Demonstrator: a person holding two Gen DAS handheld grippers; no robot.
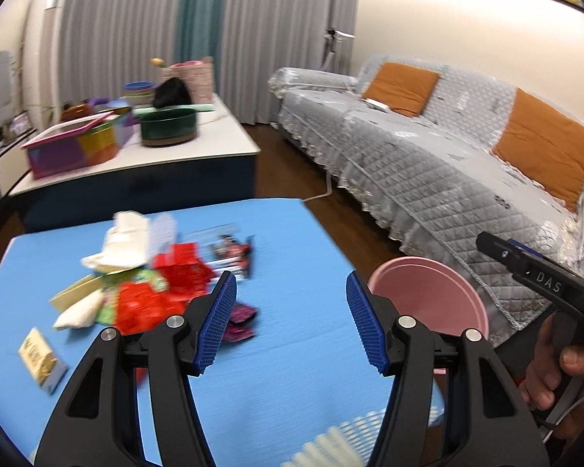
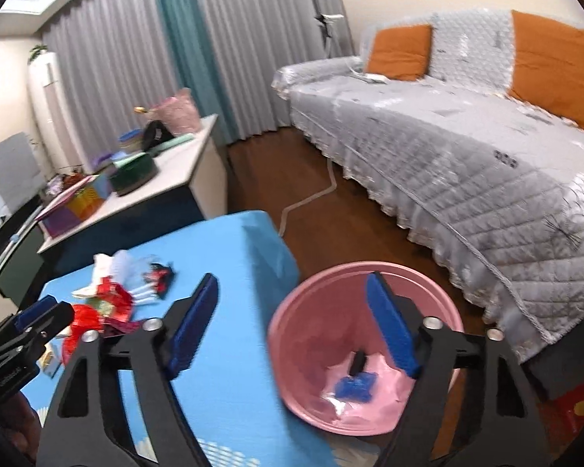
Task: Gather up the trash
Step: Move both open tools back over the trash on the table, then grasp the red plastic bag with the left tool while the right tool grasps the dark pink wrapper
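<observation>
1 pink bin [image 2: 315,311], 2 orange cushions [image 1: 403,87] on 1 sofa [image 1: 428,163], 1 trash pile [image 1: 152,280] mid blue table [image 1: 284,369], pieces too blurred to count.

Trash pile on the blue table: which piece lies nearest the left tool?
The dark magenta wrapper, lying just beyond the left tool and its left finger; the red wrappers sit farther back.

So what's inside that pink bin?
The pink bin holds a blue wrapper, a small dark piece and pale scraps. The right claw hides part of its inside.
</observation>
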